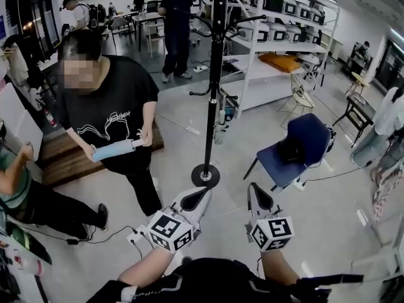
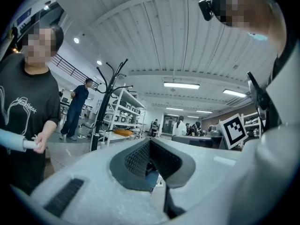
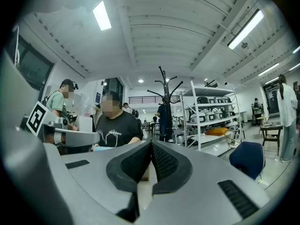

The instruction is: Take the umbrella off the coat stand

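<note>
The black coat stand (image 1: 214, 74) rises from its round base (image 1: 206, 175) on the floor ahead of me, and nothing hangs on the hooks in view. A person in a black T-shirt (image 1: 110, 106) stands left of it, holding a folded light-blue umbrella (image 1: 117, 149) in both hands. My left gripper (image 1: 201, 193) and right gripper (image 1: 254, 188) are held level, short of the base, both shut and empty. In the left gripper view the stand (image 2: 105, 107) is ahead to the left, and the umbrella (image 2: 11, 140) shows at the left edge. The right gripper view has the stand (image 3: 165, 107) straight ahead.
A blue chair (image 1: 297, 150) stands right of the stand, with white shelving (image 1: 278, 43) of boxes behind it. A low wooden platform (image 1: 63, 160) lies behind the person. Another person (image 1: 31, 201) crouches at the left edge. Cables and a power strip (image 1: 136, 235) trail on the floor.
</note>
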Demonstrator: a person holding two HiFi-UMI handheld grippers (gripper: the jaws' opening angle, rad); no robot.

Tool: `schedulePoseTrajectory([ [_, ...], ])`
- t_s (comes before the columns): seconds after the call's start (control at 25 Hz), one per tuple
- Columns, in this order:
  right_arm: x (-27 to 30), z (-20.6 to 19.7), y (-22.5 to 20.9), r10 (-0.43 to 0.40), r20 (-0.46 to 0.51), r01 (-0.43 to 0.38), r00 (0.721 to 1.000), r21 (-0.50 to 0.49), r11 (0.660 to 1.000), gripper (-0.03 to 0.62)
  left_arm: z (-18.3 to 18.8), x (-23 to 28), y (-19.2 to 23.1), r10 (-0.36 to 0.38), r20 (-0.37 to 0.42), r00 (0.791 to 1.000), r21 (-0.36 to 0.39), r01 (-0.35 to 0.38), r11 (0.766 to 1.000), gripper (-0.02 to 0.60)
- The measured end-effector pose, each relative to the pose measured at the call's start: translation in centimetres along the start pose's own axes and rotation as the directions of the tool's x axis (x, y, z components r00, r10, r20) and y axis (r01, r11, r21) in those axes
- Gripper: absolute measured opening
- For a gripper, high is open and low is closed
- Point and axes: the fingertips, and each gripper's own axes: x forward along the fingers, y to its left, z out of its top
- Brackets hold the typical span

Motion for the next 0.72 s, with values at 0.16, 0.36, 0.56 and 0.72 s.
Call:
schedulePoseTrajectory([
  [0.16,0.5,-0.5,1.5,-0.018,0.004,0.018,1.000,-0.006,1.000,0.003,-0.2,-0.7,1.1,-0.037,0.001,0.999,0.000,0.037,0.999,0.006],
  [0.36,1.6,-0.7,2.8,-0.031,-0.010,0.031,0.999,-0.023,0.999,0.003,0.3,-0.5,2.0,-0.076,-0.001,0.997,0.009,0.076,0.997,0.006],
  [0.56,2.9,-1.6,1.8,-0.042,-0.022,0.041,0.999,-0.022,0.999,0.003,-0.2,1.4,2.9,-0.103,0.007,0.995,-0.004,0.103,0.995,0.006],
  [0.72,4.7,-1.3,-0.1,-0.045,-0.005,0.045,0.999,-0.007,0.999,0.003,0.0,3.6,4.2,-0.090,0.011,0.996,-0.009,0.090,0.996,0.007],
])
